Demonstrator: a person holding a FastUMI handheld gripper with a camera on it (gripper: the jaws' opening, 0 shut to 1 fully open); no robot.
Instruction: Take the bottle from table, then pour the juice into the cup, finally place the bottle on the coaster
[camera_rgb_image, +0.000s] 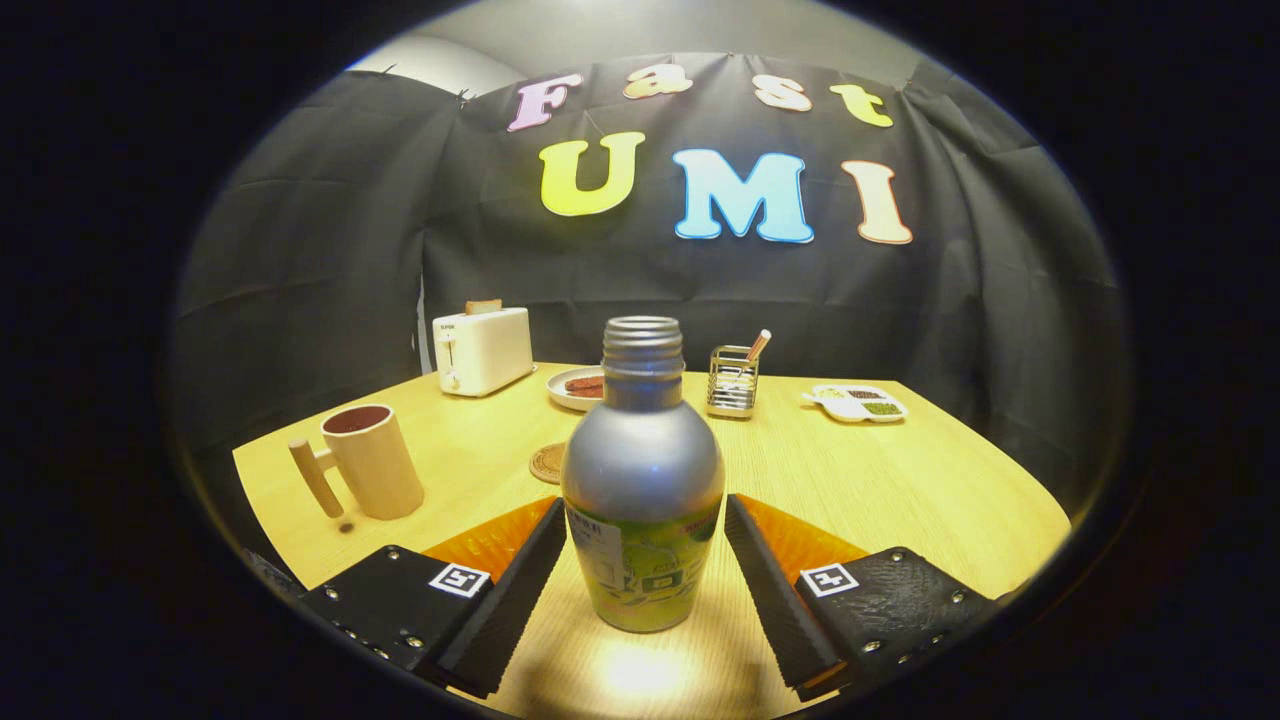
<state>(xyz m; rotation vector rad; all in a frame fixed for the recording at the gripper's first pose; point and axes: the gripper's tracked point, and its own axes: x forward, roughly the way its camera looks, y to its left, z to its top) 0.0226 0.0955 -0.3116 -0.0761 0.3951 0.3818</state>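
While the gripper (645, 560) stands with its fingers spread wide, the bottle (642, 480) sits upright between them on the table (900, 480), its long axis vertical and its open, capless neck pointing up. Both fingers flank the lower body of the bottle; the left one looks very close to the label, the right one shows a slim gap, and whether either pad already touches is hard to tell from this angle. Nothing is held yet. The relation that matters is simple: the bottle is dead centre between the fingers, so closing straight inward should clamp it across its width with no sideways correction needed.

Just beyond the bottle, slightly to its left, lies the round coaster (548, 463), partly hidden by the bottle's shoulder. Further left stands the wooden cup (373, 460) with its handle turned outward; it appears dark inside. At the far side of the table sit a toaster (482, 350), a plate (576, 388) with food, a wire holder (733, 381) and a small tray (858, 403).
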